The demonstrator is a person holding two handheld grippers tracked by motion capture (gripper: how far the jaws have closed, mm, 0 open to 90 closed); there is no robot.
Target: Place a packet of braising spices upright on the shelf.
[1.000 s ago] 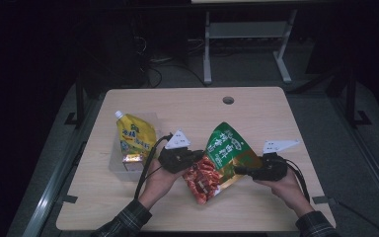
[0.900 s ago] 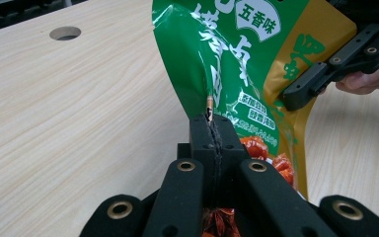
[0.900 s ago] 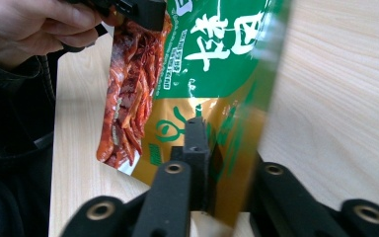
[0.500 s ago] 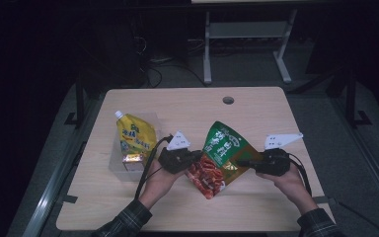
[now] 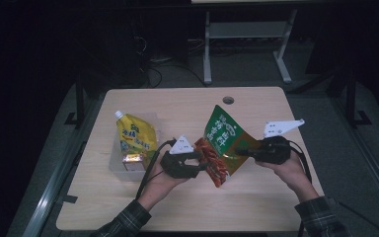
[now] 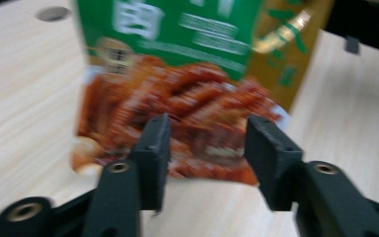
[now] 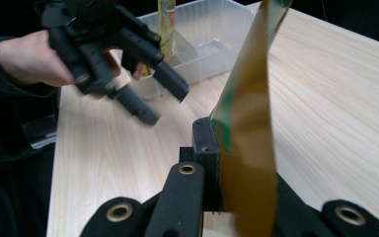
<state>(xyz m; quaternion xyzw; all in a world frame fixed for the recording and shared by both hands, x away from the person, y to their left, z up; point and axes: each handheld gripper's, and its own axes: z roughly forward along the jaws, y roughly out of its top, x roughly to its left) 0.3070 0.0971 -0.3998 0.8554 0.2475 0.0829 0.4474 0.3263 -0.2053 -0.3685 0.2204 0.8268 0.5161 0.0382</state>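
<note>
Right tool (image 7: pixel 227 163) pinches green snack bag (image 5: pixel 223 140) aloft; left tool (image 6: pixel 205 143), jaws spread, faces it.

Green-and-gold snack bag (image 5: pixel 223 143) printed with red food; yellow pouch (image 5: pixel 134 138).
</note>
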